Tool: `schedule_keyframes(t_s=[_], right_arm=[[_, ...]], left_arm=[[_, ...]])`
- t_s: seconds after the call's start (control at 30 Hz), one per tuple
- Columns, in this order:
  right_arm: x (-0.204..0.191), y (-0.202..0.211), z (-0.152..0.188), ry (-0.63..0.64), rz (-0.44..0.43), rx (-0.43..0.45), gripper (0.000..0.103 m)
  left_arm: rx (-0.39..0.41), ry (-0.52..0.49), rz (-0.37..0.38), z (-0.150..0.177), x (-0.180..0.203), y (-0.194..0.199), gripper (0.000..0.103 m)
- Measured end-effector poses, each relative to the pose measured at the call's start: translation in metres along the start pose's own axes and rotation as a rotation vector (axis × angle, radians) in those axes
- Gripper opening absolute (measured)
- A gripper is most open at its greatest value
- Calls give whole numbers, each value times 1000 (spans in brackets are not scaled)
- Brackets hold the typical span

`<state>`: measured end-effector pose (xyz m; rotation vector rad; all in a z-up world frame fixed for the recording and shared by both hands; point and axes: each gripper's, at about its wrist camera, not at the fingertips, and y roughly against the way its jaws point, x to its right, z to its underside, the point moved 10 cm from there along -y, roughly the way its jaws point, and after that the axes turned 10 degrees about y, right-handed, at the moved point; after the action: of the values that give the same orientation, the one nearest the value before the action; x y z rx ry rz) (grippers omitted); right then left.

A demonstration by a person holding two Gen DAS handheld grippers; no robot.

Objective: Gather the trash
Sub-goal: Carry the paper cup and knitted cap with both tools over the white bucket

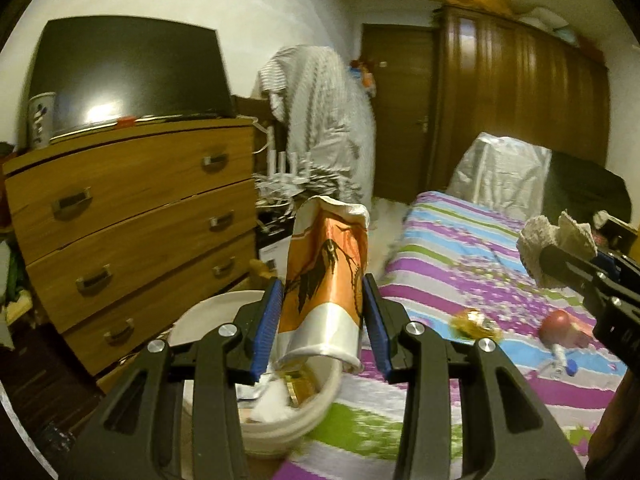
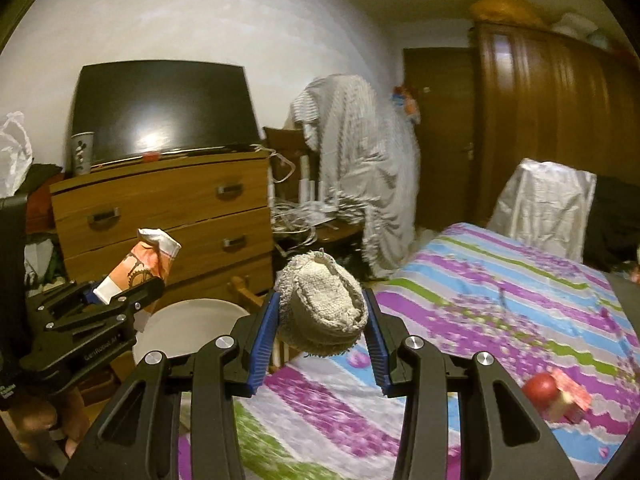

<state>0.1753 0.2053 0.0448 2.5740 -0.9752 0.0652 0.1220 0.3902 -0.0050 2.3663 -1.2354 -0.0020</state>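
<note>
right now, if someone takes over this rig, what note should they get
Left tool: shut on the orange wrapper, held above the white bin.
Right tool: shut on a grey crumpled cloth, over the edge of the striped bed.
Done: the bin already holds some trash.
Left: drop both items in, then collect the gold wrapper and the red item lying on the bed.
</note>
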Motion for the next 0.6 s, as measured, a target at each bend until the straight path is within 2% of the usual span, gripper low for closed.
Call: schedule_keyframes(t_s=[0.2,0.4,0.6], right_arm=[[-46,-59,-31,25,-105,-53,43],[-93,-123,-46,58,-235,-163,43],[-125,-186,-37,99,-318,-313,43]], left_arm=[[-32,14,-76,-12,-50,-21,40],[-99,28,-112,-18,-83,-41,40],[-254,28,-111,-2,-105,-83,40]])
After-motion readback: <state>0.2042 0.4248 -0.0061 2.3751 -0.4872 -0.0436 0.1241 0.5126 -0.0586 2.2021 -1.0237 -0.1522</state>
